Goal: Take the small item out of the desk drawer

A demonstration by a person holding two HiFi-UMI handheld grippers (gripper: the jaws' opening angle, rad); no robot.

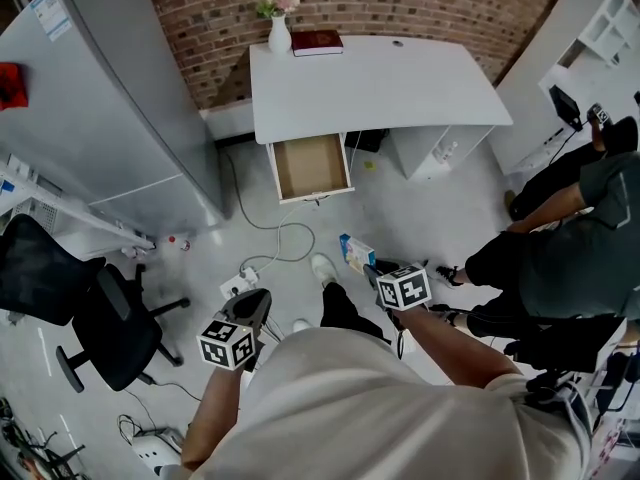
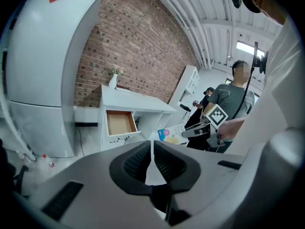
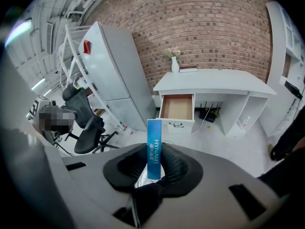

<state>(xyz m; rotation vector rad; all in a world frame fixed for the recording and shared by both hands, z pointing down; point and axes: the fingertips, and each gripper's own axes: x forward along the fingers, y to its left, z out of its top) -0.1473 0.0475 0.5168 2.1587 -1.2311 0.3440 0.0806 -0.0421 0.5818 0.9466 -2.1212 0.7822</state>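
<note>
I count two grippers, the left gripper [image 2: 151, 148] and the right gripper [image 3: 153, 162]; one blue box [image 3: 154, 144]; one white desk [image 1: 380, 83] with one drawer [image 1: 311, 166]; one vase [image 1: 280, 34]; one red book [image 1: 317, 42]; one grey refrigerator [image 1: 110, 98]; two black office chairs as far as I can tell, a near chair [image 1: 118, 333] and a far chair [image 1: 35, 273]; two bystanders, a seated person [image 1: 560, 258] and a second person [image 1: 610, 138].

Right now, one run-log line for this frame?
right gripper: shut on blue box | left gripper: shut, empty | drawer: open, nothing visible inside | box: held away from desk
</note>
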